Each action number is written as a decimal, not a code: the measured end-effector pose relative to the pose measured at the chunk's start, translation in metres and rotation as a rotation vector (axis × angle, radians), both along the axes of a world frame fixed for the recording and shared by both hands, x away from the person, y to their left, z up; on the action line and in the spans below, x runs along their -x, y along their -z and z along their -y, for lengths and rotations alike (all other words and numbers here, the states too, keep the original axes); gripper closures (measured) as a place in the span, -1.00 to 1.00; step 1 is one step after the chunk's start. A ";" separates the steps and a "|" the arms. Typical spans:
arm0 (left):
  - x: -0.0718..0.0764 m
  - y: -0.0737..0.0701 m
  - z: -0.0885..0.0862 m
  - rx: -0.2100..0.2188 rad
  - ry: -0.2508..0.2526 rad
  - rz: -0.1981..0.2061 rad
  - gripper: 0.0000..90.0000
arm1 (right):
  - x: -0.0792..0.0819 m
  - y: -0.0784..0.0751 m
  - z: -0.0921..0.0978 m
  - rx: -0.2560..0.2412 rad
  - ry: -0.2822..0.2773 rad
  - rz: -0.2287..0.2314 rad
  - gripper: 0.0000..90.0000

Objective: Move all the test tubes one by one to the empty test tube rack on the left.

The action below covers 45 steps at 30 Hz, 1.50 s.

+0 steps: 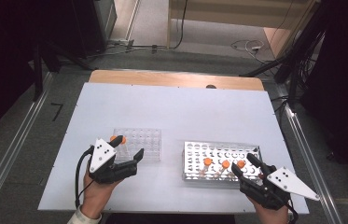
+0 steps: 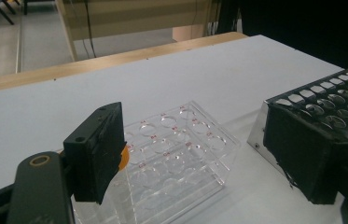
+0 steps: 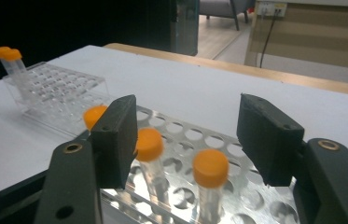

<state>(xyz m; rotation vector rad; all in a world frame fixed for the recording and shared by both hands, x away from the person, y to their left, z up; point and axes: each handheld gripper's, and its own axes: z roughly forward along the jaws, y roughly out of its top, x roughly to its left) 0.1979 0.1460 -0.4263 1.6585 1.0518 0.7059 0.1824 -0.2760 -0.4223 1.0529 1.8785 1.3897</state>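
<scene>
High view: the left tool (image 1: 128, 148) hangs released at the clear rack (image 1: 139, 144), just beside an orange-capped tube (image 1: 117, 139) in its corner. The right tool (image 1: 245, 164) gapes by the metal rack (image 1: 220, 161) on the desk (image 1: 176, 112).

Left gripper view: the tube (image 2: 122, 156) seems to sit behind one jaw.

Right gripper view: two tubes (image 3: 210, 170) stand between the jaws, untouched.

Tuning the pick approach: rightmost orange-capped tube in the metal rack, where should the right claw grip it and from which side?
Grip the rightmost tube just under its orange cap, coming down from above and the near side. It stands upright in the metal rack, so only its top is exposed. The right claw is open, roughly astride it.
</scene>
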 end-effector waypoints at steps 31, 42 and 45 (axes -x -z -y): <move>0.002 0.000 -0.001 0.004 -0.005 0.007 -0.55 | -0.006 0.046 0.005 0.063 0.044 -0.065 0.36; 0.002 0.001 0.000 0.001 -0.005 0.003 -0.55 | -0.011 0.051 0.003 0.087 0.051 -0.107 0.55; 0.002 0.001 -0.001 0.005 -0.007 0.005 -0.55 | -0.010 0.050 0.003 0.088 0.056 -0.104 0.58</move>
